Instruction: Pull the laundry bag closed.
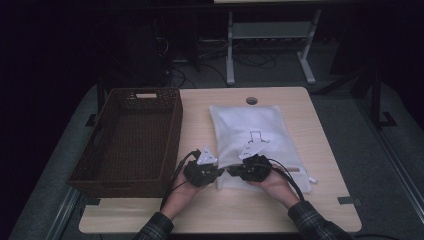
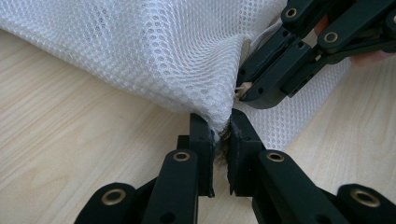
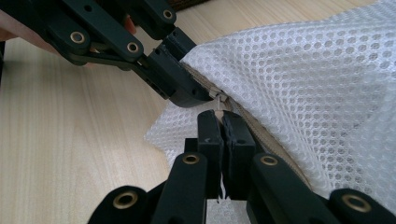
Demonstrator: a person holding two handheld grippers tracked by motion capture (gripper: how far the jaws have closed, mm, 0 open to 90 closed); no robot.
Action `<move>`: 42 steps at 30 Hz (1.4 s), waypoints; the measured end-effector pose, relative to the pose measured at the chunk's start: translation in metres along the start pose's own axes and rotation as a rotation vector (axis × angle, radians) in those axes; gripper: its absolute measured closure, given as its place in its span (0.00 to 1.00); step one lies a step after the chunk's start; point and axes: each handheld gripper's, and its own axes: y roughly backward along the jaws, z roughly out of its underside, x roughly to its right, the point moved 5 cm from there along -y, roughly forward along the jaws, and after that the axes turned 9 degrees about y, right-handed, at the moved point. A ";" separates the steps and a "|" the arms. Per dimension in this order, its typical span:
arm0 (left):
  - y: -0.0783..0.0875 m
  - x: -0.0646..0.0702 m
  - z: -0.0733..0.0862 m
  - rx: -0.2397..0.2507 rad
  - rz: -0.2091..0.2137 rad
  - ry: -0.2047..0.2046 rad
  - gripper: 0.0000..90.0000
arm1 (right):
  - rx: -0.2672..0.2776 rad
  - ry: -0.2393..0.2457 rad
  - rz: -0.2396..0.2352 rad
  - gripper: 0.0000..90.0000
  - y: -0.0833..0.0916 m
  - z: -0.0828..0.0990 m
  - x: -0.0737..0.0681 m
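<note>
White mesh bag point(image 1: 252, 135) laid flat on worktop point(image 1: 200, 210), at 3 o'clock of wicker basket point(image 1: 130, 135). Soft, light, limp judged; fabric slips, so corner and zipper pull preferred. Left tongs point(image 2: 220, 128) pinched on corner; right tongs point(image 3: 221, 122) pressed on zipper pull point(image 3: 218, 100).

desk point(image 1: 200, 210): light wood, round cable hole point(image 1: 252, 100) near far edge | wicker basket point(image 1: 172, 140): dark brown, along left edge, overhanging it | behind desk: white table legs point(image 1: 231, 55), cables on floor
</note>
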 end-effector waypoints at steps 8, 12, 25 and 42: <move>0.001 -0.003 0.000 0.002 -0.013 0.012 0.92 | -0.024 0.007 0.047 0.97 -0.001 0.001 0.001; 0.007 -0.011 0.000 0.019 -0.004 0.041 0.92 | -0.017 -0.027 0.066 0.97 0.005 0.006 0.009; 0.008 -0.014 0.001 0.023 -0.004 0.074 0.92 | -0.023 -0.038 0.099 0.96 0.011 0.010 0.014; 0.007 -0.015 0.002 0.020 -0.006 0.095 0.92 | -0.029 -0.070 0.120 0.96 0.022 0.021 0.024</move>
